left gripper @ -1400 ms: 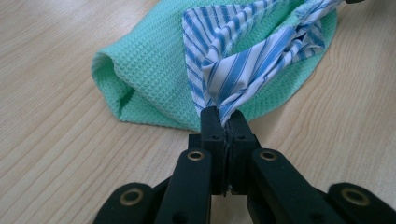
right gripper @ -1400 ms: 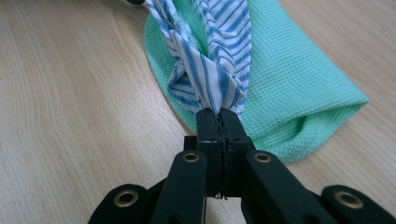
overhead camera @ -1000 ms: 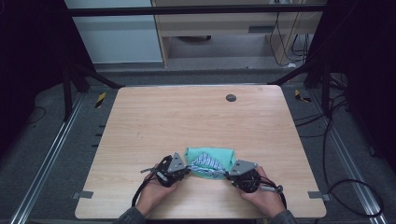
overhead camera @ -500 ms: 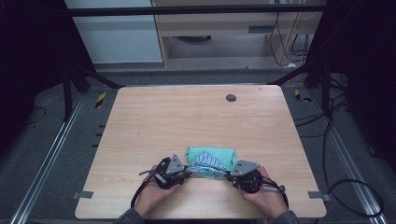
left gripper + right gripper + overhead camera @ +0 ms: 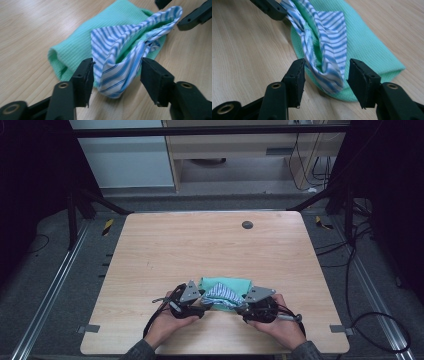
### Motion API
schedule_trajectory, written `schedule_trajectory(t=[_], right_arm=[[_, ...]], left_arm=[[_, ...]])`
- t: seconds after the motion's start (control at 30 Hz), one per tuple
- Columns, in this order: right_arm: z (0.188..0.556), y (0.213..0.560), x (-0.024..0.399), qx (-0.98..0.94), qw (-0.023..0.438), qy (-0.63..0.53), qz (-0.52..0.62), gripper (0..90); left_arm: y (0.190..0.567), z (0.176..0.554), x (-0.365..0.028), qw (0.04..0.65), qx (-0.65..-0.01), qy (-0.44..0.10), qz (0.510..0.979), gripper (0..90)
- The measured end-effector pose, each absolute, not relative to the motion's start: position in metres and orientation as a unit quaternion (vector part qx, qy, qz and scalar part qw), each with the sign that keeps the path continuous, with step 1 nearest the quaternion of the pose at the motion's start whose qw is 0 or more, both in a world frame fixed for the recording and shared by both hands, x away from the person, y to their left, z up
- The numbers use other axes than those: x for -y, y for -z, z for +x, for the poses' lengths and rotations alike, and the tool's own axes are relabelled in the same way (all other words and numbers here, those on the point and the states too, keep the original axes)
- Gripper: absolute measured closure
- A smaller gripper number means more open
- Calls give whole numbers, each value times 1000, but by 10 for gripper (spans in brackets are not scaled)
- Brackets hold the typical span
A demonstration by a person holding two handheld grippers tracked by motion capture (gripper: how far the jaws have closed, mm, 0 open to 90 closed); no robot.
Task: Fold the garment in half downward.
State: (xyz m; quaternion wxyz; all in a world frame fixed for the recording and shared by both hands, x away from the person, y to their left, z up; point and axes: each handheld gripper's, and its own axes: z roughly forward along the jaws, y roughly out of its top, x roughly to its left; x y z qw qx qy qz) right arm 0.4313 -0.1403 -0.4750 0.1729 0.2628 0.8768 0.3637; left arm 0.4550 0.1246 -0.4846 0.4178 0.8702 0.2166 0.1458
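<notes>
High view: a green cloth (image 5: 227, 287) with a blue-striped cloth (image 5: 220, 295) bunched on top lies near the table's (image 5: 210, 250) near edge. The left gripper (image 5: 200, 304) and right gripper (image 5: 241, 306) flank it, each with jaws spread wide around a striped fold, gripping nothing. A dark round disc (image 5: 247, 224) sits near the far edge. No writing is readable.

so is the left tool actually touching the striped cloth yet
Touching: in the left gripper view, the striped cloth sits between the open left tool and both black jaws meet its folds.
</notes>
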Motion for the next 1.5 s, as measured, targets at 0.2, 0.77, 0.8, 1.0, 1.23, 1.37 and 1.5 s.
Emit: schedule_trajectory(t=[0.2,0.77,0.8,1.0,1.23,1.37,1.5], right_arm=[[426,476,131,-886,171,-360,237,625],[417,482,129,-914,152,-321,199,871],[417,482,129,-915,149,-319,199,871],[419,481,129,-916,146,-314,205,868],[415,478,138,-909,141,-329,215,721],[413,477,148,-903,146,-329,235,583],[416,477,158,-894,154,-331,259,431]], left_arm=[[486,451,-123,403,-202,-153,880,633],[493,433,-128,358,-158,-152,907,823],[493,433,-128,359,-159,-150,907,823],[493,432,-130,367,-173,-132,905,809],[487,424,-148,394,-214,-112,887,606],[484,422,-163,401,-234,-117,878,537],[482,429,-175,398,-265,-134,868,419]])
